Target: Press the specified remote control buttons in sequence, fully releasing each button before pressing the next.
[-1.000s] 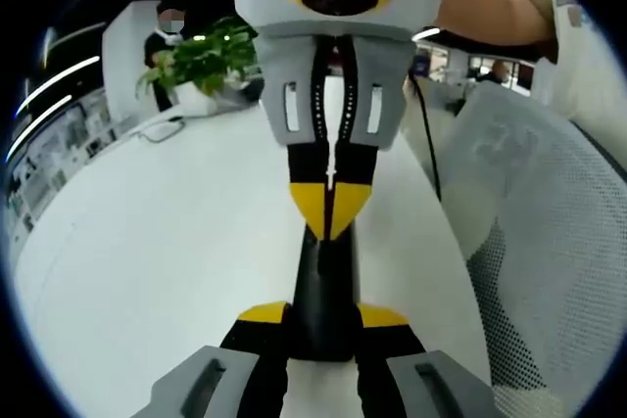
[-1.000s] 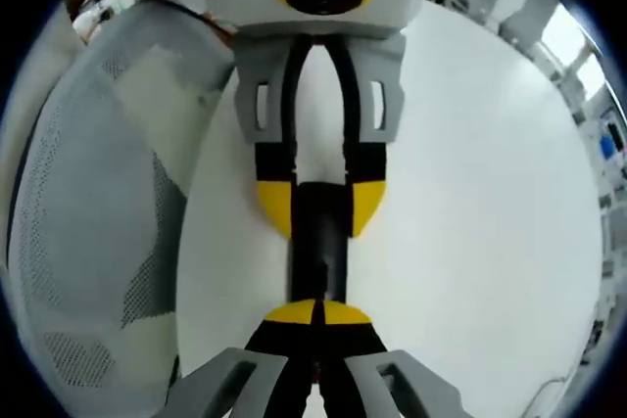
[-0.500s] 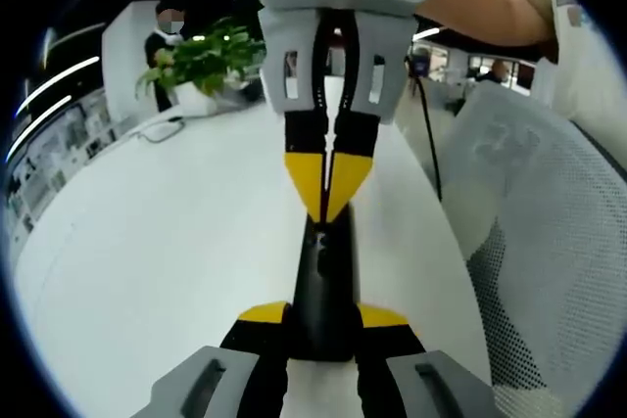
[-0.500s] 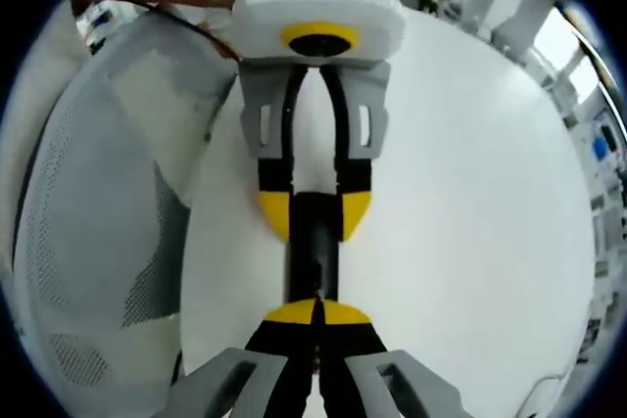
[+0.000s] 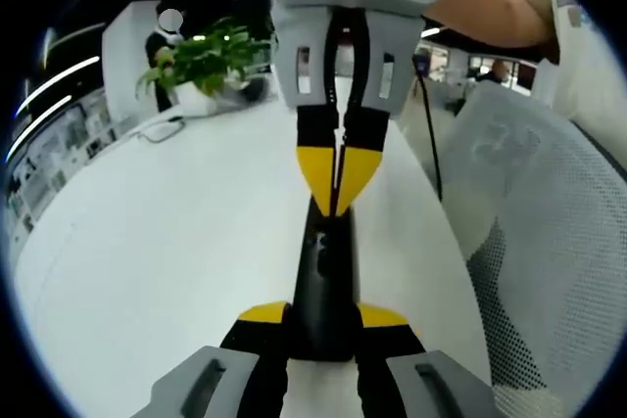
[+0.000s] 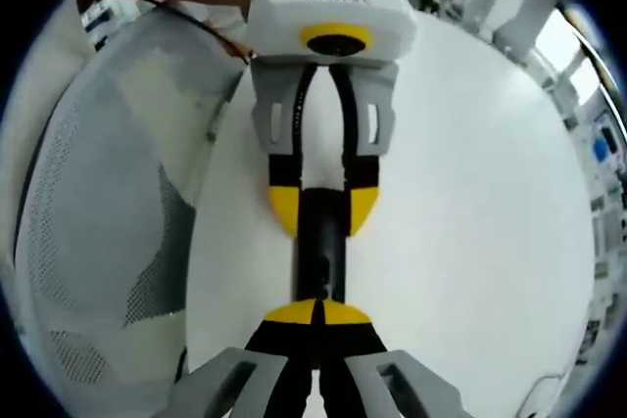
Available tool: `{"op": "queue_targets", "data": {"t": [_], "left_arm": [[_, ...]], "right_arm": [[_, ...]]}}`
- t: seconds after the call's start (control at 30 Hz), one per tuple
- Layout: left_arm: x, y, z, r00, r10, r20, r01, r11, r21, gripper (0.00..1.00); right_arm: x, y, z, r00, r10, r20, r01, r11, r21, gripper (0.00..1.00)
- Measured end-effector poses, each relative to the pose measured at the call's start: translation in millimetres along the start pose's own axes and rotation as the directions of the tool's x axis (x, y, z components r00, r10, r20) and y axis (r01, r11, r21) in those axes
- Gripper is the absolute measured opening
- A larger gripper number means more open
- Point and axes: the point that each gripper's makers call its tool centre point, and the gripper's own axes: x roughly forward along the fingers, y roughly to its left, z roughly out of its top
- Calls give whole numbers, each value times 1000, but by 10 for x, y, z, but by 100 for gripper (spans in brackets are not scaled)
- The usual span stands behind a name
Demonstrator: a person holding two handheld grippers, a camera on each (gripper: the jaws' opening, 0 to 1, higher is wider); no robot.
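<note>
A slim black remote control [image 5: 322, 276] lies lengthwise between the yellow-tipped jaws of my left gripper [image 5: 323, 320], which is shut on its near end just above the white table [image 5: 167, 242]. My right gripper [image 5: 335, 205] comes in from the top, shut, with its joined yellow tips over the far end of the remote. I cannot tell whether they touch it. In the right gripper view, my right gripper [image 6: 315, 310] is shut at the remote's [image 6: 321, 252] near end. The left gripper [image 6: 323, 212] grips it from the far side.
A white mesh chair [image 5: 549, 242] stands along the table's right edge, and the chair [image 6: 98, 242] shows at the left in the right gripper view. A potted plant [image 5: 201, 61], a black cable [image 5: 428, 139] and a person [image 5: 162, 41] are at the table's far end.
The right gripper has drawn back along the remote toward its far end and shifted slightly right. The left gripper keeps its hold on the remote.
</note>
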Motion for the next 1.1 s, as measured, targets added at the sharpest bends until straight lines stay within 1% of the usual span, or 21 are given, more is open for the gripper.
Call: {"op": "queue_targets", "data": {"t": [0.33,0.6,0.77,1.1], "left_arm": [[-5,-13,9,1000,0,2,0,1000,-1,24],[-5,-12,10,1000,0,5,0,1000,-1,24],[-2,-5,7,1000,0,6,0,1000,-2,24],[-6,-10,10,1000,-2,7,2,1000,-2,24]], "right_arm": [[48,53,26,1000,13,3,-13,1000,-9,0],[117,74,2,1000,24,-1,-24,1000,-14,0],[181,90,-30,999,32,-15,-32,999,-16,0],[213,76,-34,999,26,-19,-27,999,-21,0]]}}
